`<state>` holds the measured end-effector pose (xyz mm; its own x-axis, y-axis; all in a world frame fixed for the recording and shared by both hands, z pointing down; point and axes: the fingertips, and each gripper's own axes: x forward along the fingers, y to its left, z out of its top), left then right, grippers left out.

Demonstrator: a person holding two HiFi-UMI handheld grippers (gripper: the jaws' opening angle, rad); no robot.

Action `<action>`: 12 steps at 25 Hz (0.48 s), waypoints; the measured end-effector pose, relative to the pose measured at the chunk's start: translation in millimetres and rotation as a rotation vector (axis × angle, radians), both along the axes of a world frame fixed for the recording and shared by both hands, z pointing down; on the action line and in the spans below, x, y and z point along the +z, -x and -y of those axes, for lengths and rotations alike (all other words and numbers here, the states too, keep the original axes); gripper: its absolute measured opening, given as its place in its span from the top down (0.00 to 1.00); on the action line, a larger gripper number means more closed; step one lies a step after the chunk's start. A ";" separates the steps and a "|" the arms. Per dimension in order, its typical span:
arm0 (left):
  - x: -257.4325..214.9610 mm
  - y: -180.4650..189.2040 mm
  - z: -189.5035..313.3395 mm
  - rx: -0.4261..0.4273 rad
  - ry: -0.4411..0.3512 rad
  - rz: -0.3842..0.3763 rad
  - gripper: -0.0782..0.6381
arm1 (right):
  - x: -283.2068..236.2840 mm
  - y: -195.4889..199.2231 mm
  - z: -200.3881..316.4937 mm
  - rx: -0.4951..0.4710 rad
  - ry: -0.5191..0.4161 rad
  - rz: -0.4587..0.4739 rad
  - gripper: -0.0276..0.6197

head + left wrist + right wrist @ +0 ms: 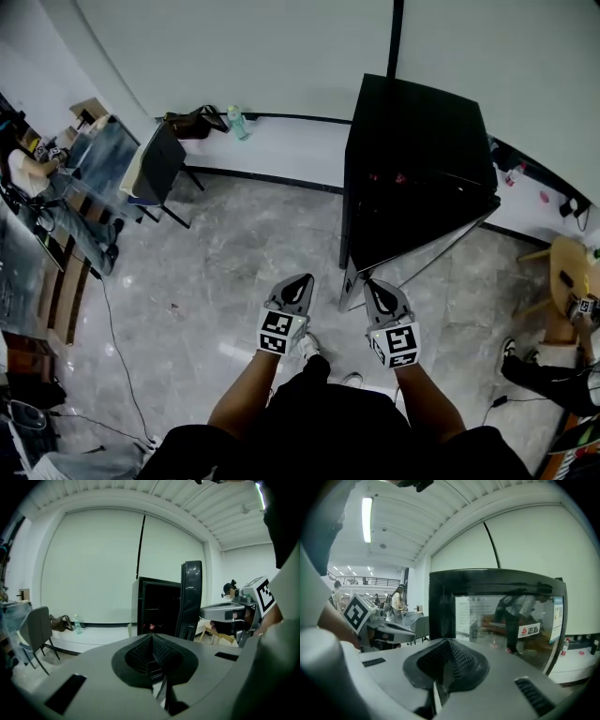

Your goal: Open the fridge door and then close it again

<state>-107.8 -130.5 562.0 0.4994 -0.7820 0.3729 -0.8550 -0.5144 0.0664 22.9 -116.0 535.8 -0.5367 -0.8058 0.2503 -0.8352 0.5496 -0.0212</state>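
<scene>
A black fridge stands against the wall with its glass door swung partly open toward me. In the left gripper view its dark inside shows, and the door is seen edge-on. The right gripper view faces the door's glass close up. My left gripper hangs shut and empty in front of the fridge, left of the door's free edge. My right gripper is just before that free edge, jaws together, nothing between them. Whether it touches the door is not visible.
A grey chair stands left of the fridge, with a brown bag and a bottle on the low ledge behind it. A person sits at a desk at far left. A wooden stool and someone's legs are at right.
</scene>
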 end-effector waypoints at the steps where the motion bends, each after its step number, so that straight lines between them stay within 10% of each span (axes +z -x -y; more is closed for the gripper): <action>1: 0.2 1.4 2.8 -0.002 0.001 -0.004 0.86 | -0.9 2.0 3.8 0.000 0.007 0.006 0.93; 12: 4.0 6.3 41.2 0.015 0.006 -0.025 0.86 | -2.2 20.5 48.7 0.009 0.008 0.008 0.93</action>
<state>-114.0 -171.7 566.0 0.5205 -0.7721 0.3646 -0.8452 -0.5267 0.0911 2.4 -164.6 533.6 -0.5311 -0.8088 0.2525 -0.8400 0.5416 -0.0319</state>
